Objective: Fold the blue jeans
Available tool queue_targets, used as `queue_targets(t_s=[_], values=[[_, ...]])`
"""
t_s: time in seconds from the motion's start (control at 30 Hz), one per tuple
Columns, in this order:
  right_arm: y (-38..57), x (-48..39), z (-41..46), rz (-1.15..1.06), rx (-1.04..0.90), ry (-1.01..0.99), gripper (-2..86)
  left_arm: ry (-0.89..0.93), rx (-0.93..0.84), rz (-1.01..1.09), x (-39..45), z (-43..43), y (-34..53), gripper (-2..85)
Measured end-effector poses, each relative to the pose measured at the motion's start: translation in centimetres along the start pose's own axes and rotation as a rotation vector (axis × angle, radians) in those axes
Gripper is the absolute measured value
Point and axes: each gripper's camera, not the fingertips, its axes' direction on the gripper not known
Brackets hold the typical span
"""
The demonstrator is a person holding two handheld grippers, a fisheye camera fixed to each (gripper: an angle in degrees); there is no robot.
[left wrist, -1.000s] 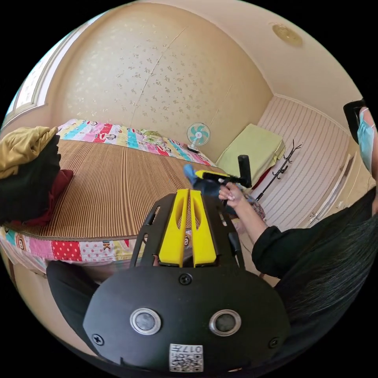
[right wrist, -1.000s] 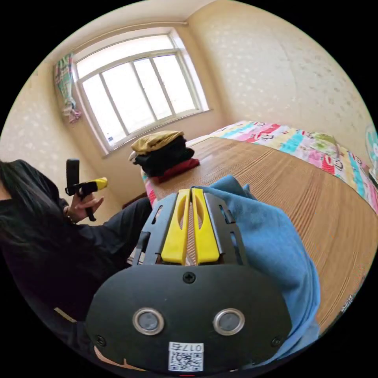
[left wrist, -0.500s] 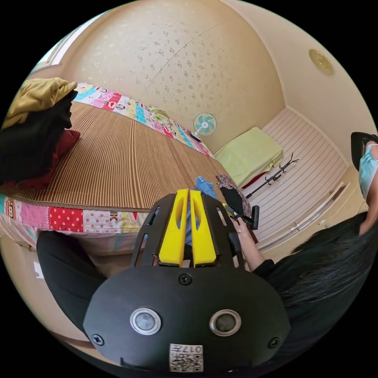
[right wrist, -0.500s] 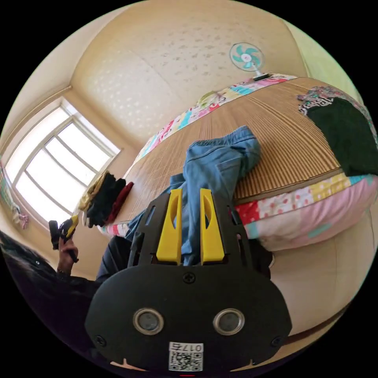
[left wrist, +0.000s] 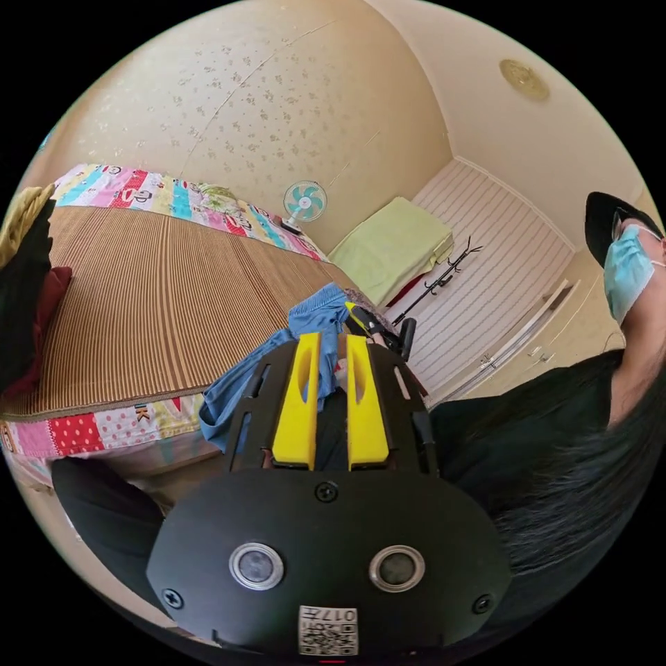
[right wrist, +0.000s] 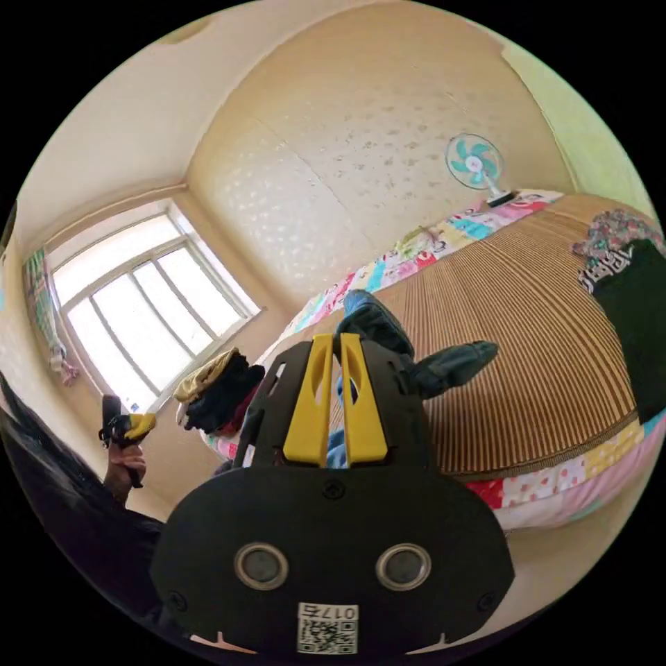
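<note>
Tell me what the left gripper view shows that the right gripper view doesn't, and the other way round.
Left gripper view: a green-covered piece of furniture, a coat rack and a ceiling lamp.
Right gripper view: the window and a dark garment at the bed's edge.
Shared: the blue jeans gripped by the right tool, the fan, the stack of clothes and the striped mat.
</note>
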Motion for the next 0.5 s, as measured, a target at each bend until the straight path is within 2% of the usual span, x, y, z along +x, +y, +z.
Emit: queue_targets(t_s=[0.1, 0.23, 0.33, 0.37, 0.4, 0.5], values=[[2.4, -8.9, 1.3, -0.169, -0.016, -0.047, 2.6, 0.053, -0.085, -0.089, -1.3, 2.6, -3.0, 14.0], [7.6, -16.1, 5.9, -0.316, -0.185, -0.134, 2.4, 0.230, -0.133, -0.273, -4.7, 6.6, -5.3, 17.0], [11.0, -17.8, 9.2, -0.324, -0.312, -0.160, 2.3, 0.146, -0.178, -0.361, -7.5, 9.2, -5.9, 13.1], [11.7, -17.6, 9.7, -0.305, -0.324, -0.150, 2.4, 0.063, -0.235, -0.412, -8.8, 10.3, -5.6, 8.7], [11.9, -17.3, 9.8, -0.293, -0.336, -0.148, 2.4, 0.057, -0.300, -0.452, -10.0, 11.5, -5.2, 6.4], [12.1, -15.5, 9.7, -0.249, -0.367, -0.179, 3.3, 0.260, -0.248, -0.549, -12.4, 11.7, -4.4, 4.5]])
